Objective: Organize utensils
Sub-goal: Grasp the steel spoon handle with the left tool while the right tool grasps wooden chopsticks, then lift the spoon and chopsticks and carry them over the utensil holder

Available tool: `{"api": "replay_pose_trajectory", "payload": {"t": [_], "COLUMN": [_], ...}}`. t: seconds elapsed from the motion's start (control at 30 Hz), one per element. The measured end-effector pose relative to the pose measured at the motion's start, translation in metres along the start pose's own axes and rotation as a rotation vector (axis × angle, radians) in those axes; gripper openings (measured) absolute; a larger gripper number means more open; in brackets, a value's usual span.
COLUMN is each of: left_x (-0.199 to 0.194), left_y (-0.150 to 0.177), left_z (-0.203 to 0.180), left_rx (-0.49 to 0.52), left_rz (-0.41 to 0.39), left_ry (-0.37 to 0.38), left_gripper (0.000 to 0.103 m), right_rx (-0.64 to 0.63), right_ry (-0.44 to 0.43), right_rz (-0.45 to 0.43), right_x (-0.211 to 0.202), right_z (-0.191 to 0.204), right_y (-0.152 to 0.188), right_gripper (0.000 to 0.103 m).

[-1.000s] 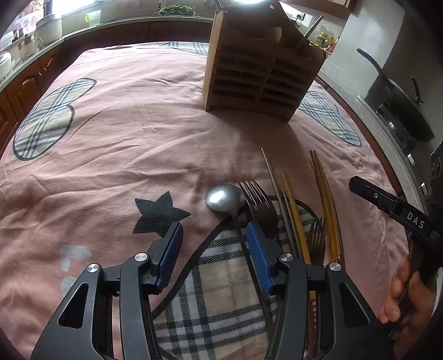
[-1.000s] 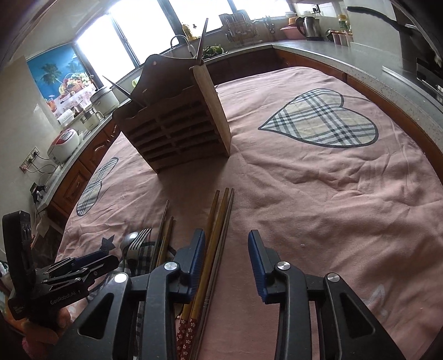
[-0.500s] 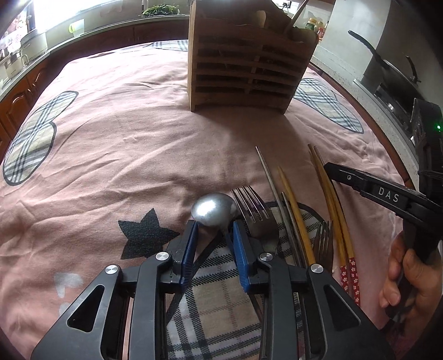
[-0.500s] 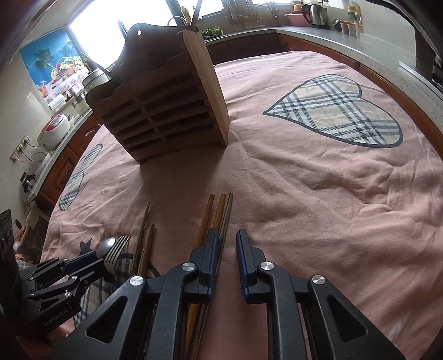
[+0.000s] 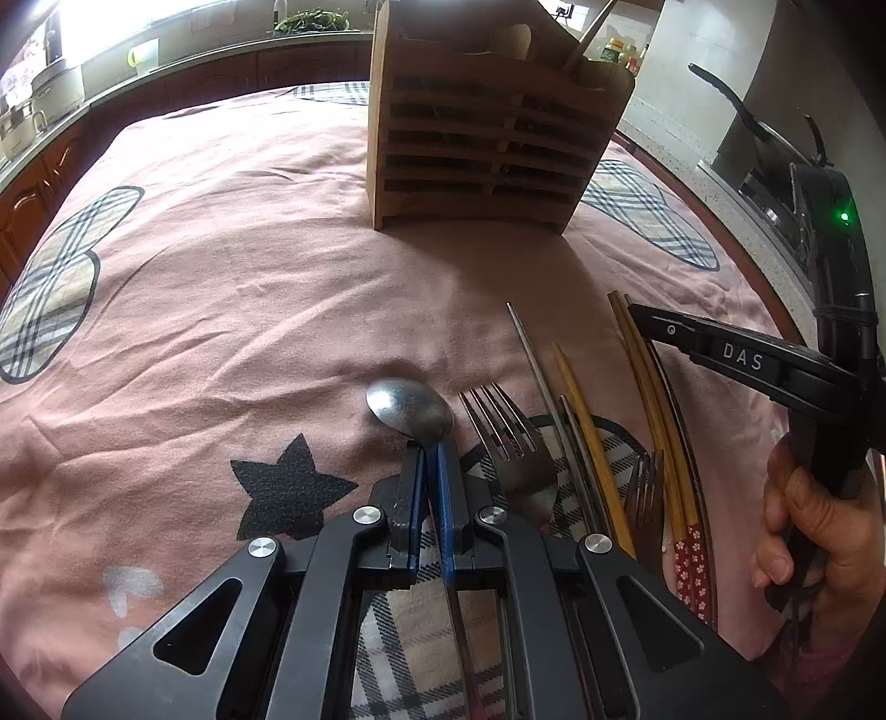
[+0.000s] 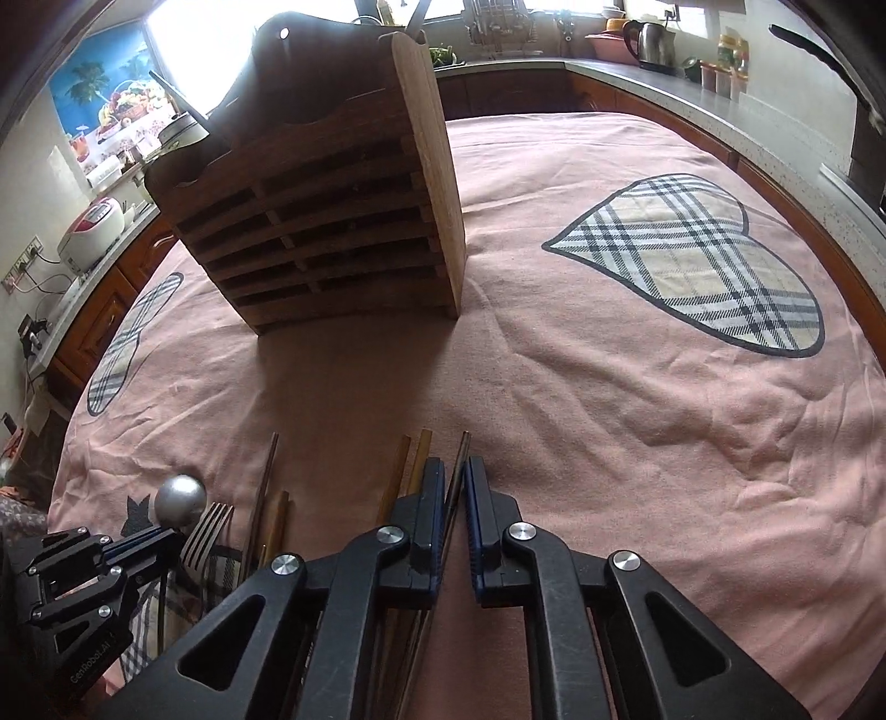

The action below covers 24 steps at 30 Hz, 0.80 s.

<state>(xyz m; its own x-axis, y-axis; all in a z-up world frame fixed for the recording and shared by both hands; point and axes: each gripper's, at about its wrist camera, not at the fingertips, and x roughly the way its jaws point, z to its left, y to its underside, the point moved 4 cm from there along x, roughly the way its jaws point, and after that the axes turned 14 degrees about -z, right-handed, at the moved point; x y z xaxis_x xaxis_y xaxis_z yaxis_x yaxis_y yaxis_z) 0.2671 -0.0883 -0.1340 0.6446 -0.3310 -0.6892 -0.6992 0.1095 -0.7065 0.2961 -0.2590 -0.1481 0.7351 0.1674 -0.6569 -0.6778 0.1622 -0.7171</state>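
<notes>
My left gripper (image 5: 431, 451) is shut on the neck of a metal spoon (image 5: 408, 410) that lies on the pink cloth. A metal fork (image 5: 501, 432) lies just to its right, then several chopsticks (image 5: 587, 437) and a second fork (image 5: 645, 487). My right gripper (image 6: 455, 476) is shut on a dark chopstick (image 6: 459, 459); two wooden chopsticks (image 6: 407, 465) lie just left of it. A slatted wooden utensil holder (image 5: 493, 138) stands upright farther back; it also shows in the right wrist view (image 6: 332, 221). The spoon (image 6: 180, 495) and left gripper (image 6: 144, 540) show at lower left there.
The pink cloth (image 6: 609, 415) with plaid heart patches covers the table. A kitchen counter with a kettle (image 6: 648, 41) and jars runs behind. A dark pan (image 5: 775, 138) sits on the stove at right. A rice cooker (image 6: 91, 232) stands at left.
Both grippers have shut: the left closed on the spoon's neck, the right closed on the dark chopstick. Both moved slightly forward towards the holder.
</notes>
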Motion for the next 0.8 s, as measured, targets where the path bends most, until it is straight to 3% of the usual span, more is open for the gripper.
{"api": "replay_pose_trajectory", "payload": {"t": [0.3, 0.8], "left_x": [-0.027, -0.104], "left_y": [-0.006, -0.043], "left_z": [0.012, 0.014], "left_rx": [-0.07, -0.103], "left_rz": [-0.047, -0.252], "left_ry": [0.035, 0.08], "left_gripper": [0.004, 0.002], "right_rx": [0.062, 0.069], "right_ry": [-0.069, -0.119], "right_rz": [-0.1, -0.283], "right_x": [-0.045, -0.118], "right_z": [-0.004, 0.008], "right_y": [-0.018, -0.051], "right_gripper": [0.004, 0.004]}}
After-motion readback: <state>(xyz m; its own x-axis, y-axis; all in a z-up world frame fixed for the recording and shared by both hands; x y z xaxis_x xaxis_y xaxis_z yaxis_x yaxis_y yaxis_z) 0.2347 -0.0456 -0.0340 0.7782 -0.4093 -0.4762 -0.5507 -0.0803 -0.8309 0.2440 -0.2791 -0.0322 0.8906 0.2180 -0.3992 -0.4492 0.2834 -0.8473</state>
